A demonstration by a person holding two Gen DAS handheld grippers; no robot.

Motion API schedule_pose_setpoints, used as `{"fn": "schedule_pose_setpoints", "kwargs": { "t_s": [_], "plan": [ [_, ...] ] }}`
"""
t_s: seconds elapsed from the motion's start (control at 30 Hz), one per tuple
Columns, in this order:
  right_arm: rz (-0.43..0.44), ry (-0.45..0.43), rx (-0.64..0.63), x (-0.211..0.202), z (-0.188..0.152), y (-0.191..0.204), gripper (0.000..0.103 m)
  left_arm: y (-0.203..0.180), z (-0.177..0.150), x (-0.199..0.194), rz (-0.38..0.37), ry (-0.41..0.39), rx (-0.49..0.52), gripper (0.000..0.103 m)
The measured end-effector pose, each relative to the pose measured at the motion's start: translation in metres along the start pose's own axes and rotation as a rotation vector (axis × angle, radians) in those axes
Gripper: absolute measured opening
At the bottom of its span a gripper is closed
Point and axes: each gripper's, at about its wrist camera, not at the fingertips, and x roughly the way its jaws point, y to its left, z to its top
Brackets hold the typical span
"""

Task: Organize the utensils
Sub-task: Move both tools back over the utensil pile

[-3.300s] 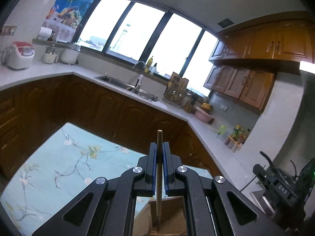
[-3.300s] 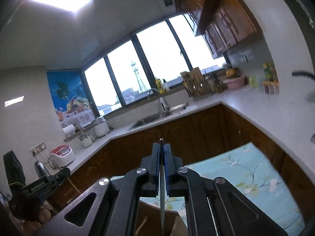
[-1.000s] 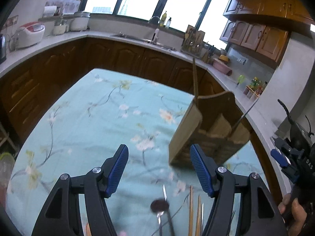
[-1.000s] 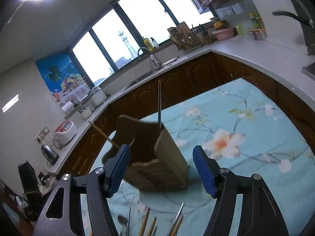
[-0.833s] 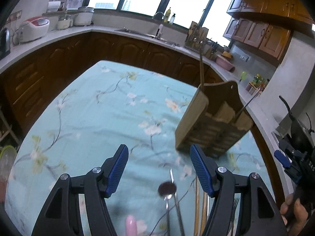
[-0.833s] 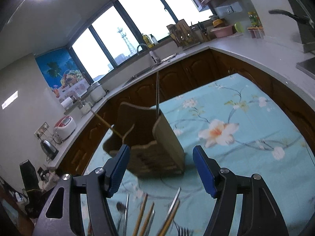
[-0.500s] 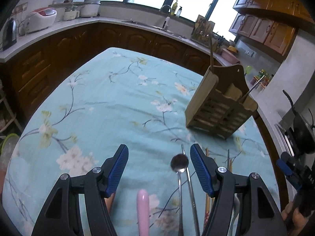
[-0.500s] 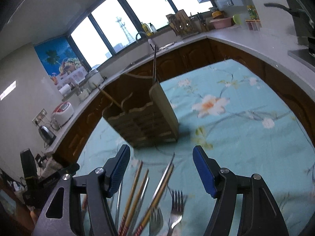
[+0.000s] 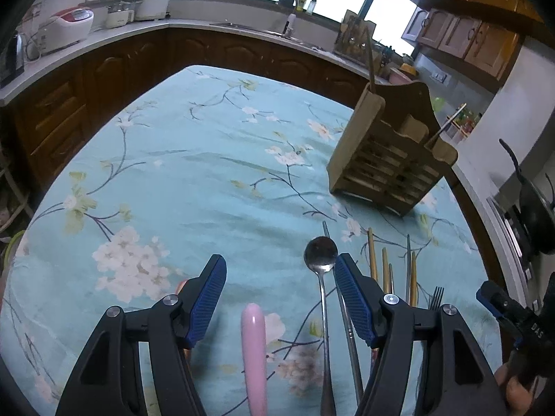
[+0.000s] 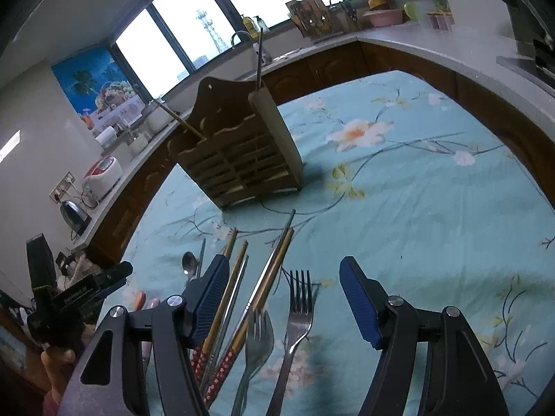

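Now the loose utensils lie in a row just before the wooden holder (image 10: 239, 159), long axes pointing toward it. The right gripper (image 10: 284, 303), fingers spread and empty, hovers over the fork (image 10: 300, 308); the left gripper (image 9: 279, 294), also spread, over the pink handle (image 9: 255, 350). Open tablecloth (image 10: 433, 208) lies right of the holder.

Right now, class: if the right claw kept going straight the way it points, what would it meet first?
Probably the larger fork, lying on the floral tablecloth between the right claw's open jaws; depth is hard to judge.
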Motion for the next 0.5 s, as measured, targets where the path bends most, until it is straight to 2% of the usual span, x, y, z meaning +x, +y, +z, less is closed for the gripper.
{"fn": "schedule_pose_setpoints", "kwargs": {
  "t_s": [0.5],
  "plan": [
    [-0.037,0.082,-0.012,0.024,-0.012,-0.006,0.068,-0.026,0.005,0.054,0.039,0.112,0.111,0.064]
  ]
}}
